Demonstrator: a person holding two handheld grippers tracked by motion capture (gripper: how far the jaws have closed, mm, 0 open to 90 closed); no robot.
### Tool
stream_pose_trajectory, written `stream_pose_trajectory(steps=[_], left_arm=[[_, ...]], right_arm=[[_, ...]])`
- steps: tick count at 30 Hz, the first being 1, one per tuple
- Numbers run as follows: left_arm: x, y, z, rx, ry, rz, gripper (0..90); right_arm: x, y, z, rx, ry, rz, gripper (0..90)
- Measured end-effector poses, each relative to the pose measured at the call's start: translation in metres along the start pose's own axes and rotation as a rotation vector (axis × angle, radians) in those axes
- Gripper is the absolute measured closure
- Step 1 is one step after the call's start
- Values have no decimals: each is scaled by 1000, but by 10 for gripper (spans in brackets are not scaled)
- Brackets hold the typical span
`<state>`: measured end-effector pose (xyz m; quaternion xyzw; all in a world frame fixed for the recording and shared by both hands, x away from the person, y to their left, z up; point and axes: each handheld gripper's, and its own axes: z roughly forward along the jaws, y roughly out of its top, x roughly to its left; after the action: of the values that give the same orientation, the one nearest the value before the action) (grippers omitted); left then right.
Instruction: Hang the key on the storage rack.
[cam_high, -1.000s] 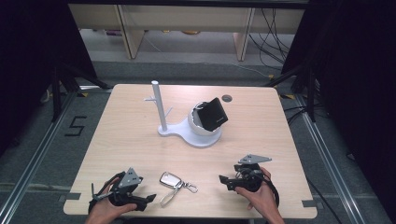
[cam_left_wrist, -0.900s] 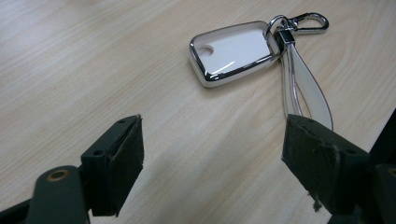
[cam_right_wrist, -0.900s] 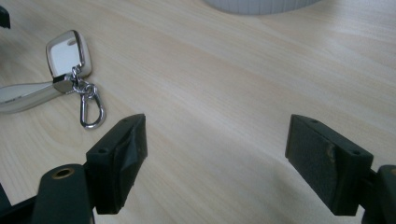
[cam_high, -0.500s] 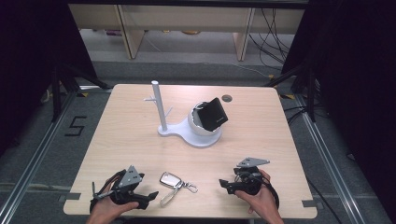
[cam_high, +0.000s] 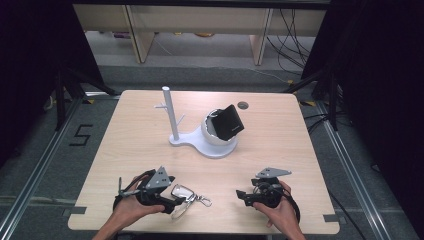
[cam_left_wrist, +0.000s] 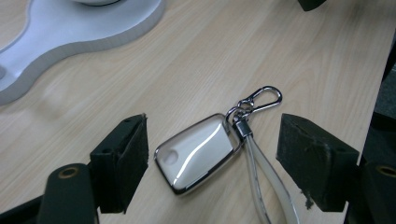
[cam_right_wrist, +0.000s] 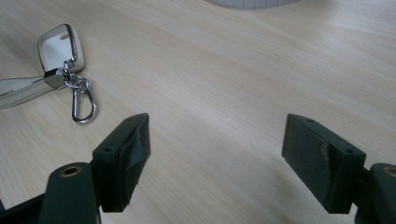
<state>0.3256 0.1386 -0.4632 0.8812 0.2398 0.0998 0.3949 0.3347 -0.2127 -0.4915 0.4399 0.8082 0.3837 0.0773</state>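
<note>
While the glossy white, chrome-edged key fob (cam_left_wrist: 196, 151) lies flat on the pale wooden table (cam_high: 280, 125) at the lower left of centre in the high view, it is bracketed by the jaws of the left gripper (cam_left_wrist: 210, 163), which stand wide; they have just been closing a little, yet neither pad is seen touching the fob. The fob's pale strap (cam_left_wrist: 266, 182) and silver snap hook (cam_left_wrist: 259, 99) are seen trailing toward the right jaw in the left gripper view. The right gripper (cam_high: 246, 196) is held low at the lower right of the high view, jaws wide apart with bare table between them, well clear of the fob. A white stand with an upright peg post (cam_high: 170, 114) and a rounded cradle carrying a black box (cam_high: 227, 122) is set at the middle of the frame, with nothing hung on it. The work is judged to be at its start: the approach is made, but the grasp, the lift and any placing on the stand are left.
</note>
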Motion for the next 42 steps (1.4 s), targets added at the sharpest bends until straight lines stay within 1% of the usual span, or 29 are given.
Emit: stream_pose_trajectory(steps=[1, 2, 3, 4, 6, 7, 8, 9, 11, 12, 14, 15, 16, 17, 19, 23, 28, 29, 30, 31, 32, 33, 34, 35, 36, 37, 39, 40, 42], left_arm=[[-2, 3, 4, -11, -35, -24, 234], [-3, 6, 7, -8, -45, -11, 231], [-4, 9, 8, 5, -37, 12, 234], [-5, 12, 11, 22, -40, 49, 237], [-9, 19, 18, 39, -57, 83, 248], [-11, 24, 21, 55, -62, 108, 250], [-14, 27, 24, 74, -70, 126, 251], [-14, 29, 25, 96, -85, 144, 250], [-18, 33, 31, 123, -97, 175, 253], [-19, 35, 34, 145, -102, 191, 265], [-23, 37, 42, 188, -94, 220, 286], [-25, 39, 47, 216, -100, 242, 303], [-26, 40, 50, 254, -111, 273, 323], [-28, 41, 55, 260, -114, 271, 325], [-25, 45, 60, 311, -108, 332, 352], [-22, 47, 68, 367, -122, 376, 399], [-19, 49, 75, 420, -139, 382, 410], [-19, 50, 76, 430, -142, 389, 415], [-19, 50, 78, 437, -144, 389, 426], [-19, 50, 79, 447, -144, 387, 435], [-19, 51, 81, 458, -147, 395, 436], [-19, 51, 82, 467, -152, 399, 441], [-18, 51, 83, 471, -158, 403, 443], [-18, 52, 84, 474, -159, 398, 447], [-18, 52, 85, 481, -162, 389, 456], [-18, 53, 86, 491, -161, 388, 466], [-19, 55, 87, 504, -166, 378, 482], [-18, 56, 88, 513, -172, 383, 500], [-19, 57, 90, 517, -170, 378, 518]], right_arm=[[1, 0, -1, 1, -5, 7, 246], [-1, 0, 1, -16, 15, -17, 246], [-1, 0, 0, -9, 7, -19, 247], [1, 0, -1, -1, 15, 6, 247], [2, 0, 0, -4, 33, 20, 247], [1, 1, -1, -5, 18, 10, 246], [-1, 1, -1, -12, 30, 4, 246], [0, 1, -2, -4, 29, 27, 246], [-3, 0, 0, -8, 30, 5, 246], [-2, 0, -1, -2, 23, 9, 246], [0, 1, 0, 1, 50, 30, 247], [-2, 1, 1, -10, 56, -2, 248], [-1, 1, 1, -11, 67, 6, 250], [3, 0, 1, -9, 72, 43, 249], [3, 0, 1, -8, 78, 43, 250], [2, 1, -1, -6, 84, 23, 249], [2, 1, -1, -13, 112, 40, 251], [1, 1, -1, -26, 112, 22, 253], [3, 1, 0, -18, 140, 63, 253], [2, 1, 0, -29, 141, 64, 253], [0, 1, -2, -36, 120, 37, 253], [3, 1, -2, -20, 139, 97, 253], [-1, 1, -1, -39, 133, 54, 253], [-1, 1, -1, -37, 135, 58, 253], [1, 1, -2, -25, 145, 92, 253], [-1, 1, -1, -31, 146, 77, 253], [-1, 0, -1, -29, 142, 85, 254], [-4, 0, 0, -42, 159, 75, 253], [-4, 0, -1, -41, 149, 74, 254]])
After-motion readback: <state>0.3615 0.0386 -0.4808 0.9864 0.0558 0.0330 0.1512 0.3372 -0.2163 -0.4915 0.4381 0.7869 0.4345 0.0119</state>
